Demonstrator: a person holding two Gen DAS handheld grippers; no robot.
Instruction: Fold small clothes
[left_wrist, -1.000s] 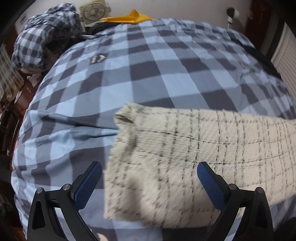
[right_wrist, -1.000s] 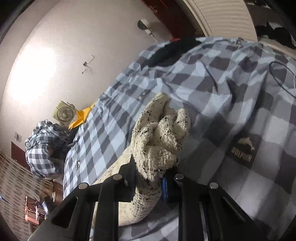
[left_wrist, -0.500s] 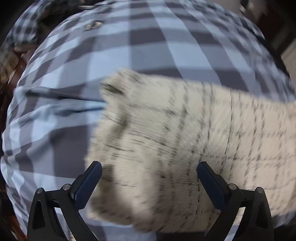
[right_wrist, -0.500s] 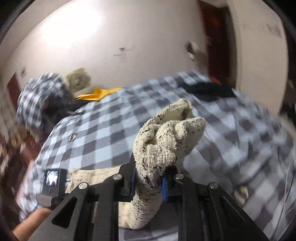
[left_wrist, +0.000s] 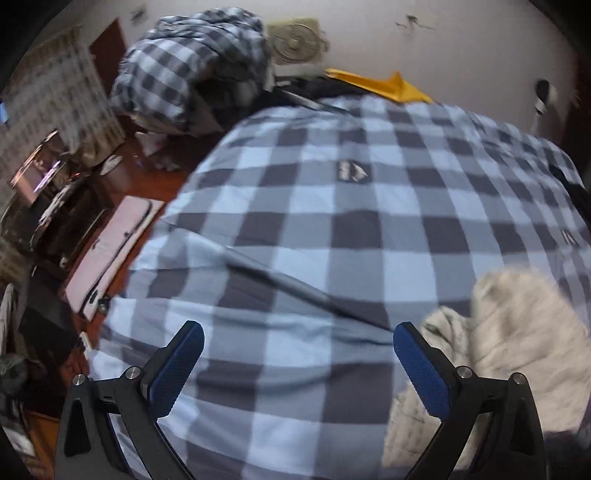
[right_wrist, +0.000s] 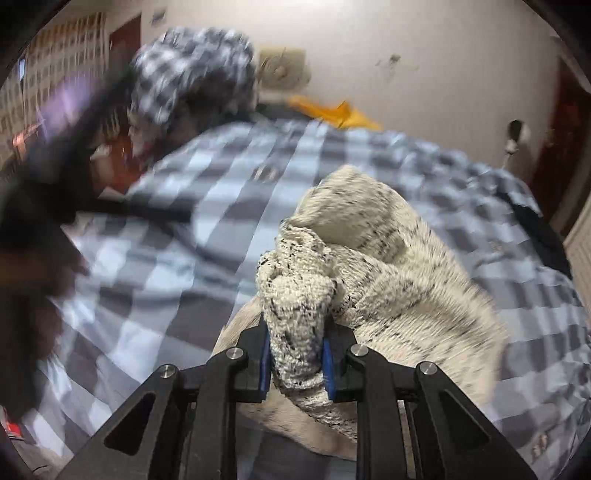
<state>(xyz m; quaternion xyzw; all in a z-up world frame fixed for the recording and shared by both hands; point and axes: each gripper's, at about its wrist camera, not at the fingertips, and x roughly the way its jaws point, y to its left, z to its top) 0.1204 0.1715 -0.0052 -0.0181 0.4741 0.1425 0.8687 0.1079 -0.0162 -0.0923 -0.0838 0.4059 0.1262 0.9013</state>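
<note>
A cream knit garment (right_wrist: 373, 266) with thin black checks is bunched up over the blue checked bedspread (right_wrist: 229, 184). My right gripper (right_wrist: 297, 354) is shut on a thick fold of it, and the rest trails down to the right. In the left wrist view the same cream garment (left_wrist: 509, 332) lies crumpled at the lower right, outside the jaws. My left gripper (left_wrist: 295, 354) stands wide open above bare bedspread (left_wrist: 332, 206), with nothing between its blue pads (left_wrist: 177, 365).
A heap of checked bedding (left_wrist: 192, 66) sits at the bed's far left corner, with a small fan (left_wrist: 295, 40) and a yellow cloth (left_wrist: 384, 85) against the wall. Left of the bed stand wooden furniture and clutter (left_wrist: 74, 221). A dark blurred shape (right_wrist: 40, 229) fills the right view's left side.
My left gripper has swung left and up off the cream garment, which now sits at its lower right. The right gripper has carried its bunched fold across the bed, rolling as it went.
</note>
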